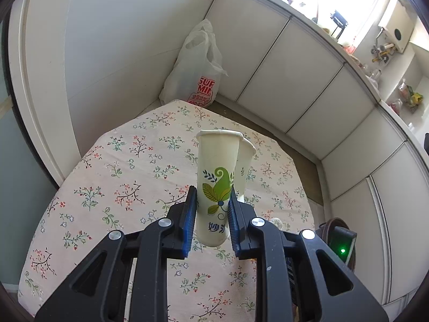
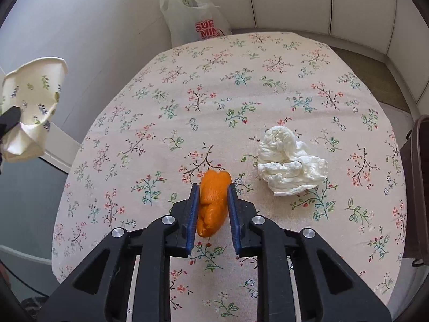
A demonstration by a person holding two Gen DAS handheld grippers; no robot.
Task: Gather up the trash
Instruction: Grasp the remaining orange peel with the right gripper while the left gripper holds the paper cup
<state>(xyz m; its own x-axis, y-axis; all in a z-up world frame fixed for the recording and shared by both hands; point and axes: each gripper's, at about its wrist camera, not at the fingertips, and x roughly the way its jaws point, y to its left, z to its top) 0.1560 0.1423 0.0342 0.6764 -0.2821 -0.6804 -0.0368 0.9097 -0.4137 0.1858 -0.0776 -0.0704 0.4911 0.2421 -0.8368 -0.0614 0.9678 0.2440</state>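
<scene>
My left gripper [image 1: 211,201] is shut on a squashed white paper cup [image 1: 215,171] with a green leaf print, held above the floral tablecloth. The same cup shows crumpled at the far left of the right wrist view [image 2: 32,102]. My right gripper [image 2: 213,198] is shut on a piece of orange peel [image 2: 213,201], just above the tablecloth. A crumpled white tissue [image 2: 288,166] lies on the table [image 2: 241,80] to the right of the peel.
A white plastic shopping bag with red print [image 1: 198,64] stands on the floor beyond the table's far edge, also in the right wrist view [image 2: 193,16]. White cabinets [image 1: 308,86] run along the right. A dark brown bin [image 2: 418,187] sits at the table's right side.
</scene>
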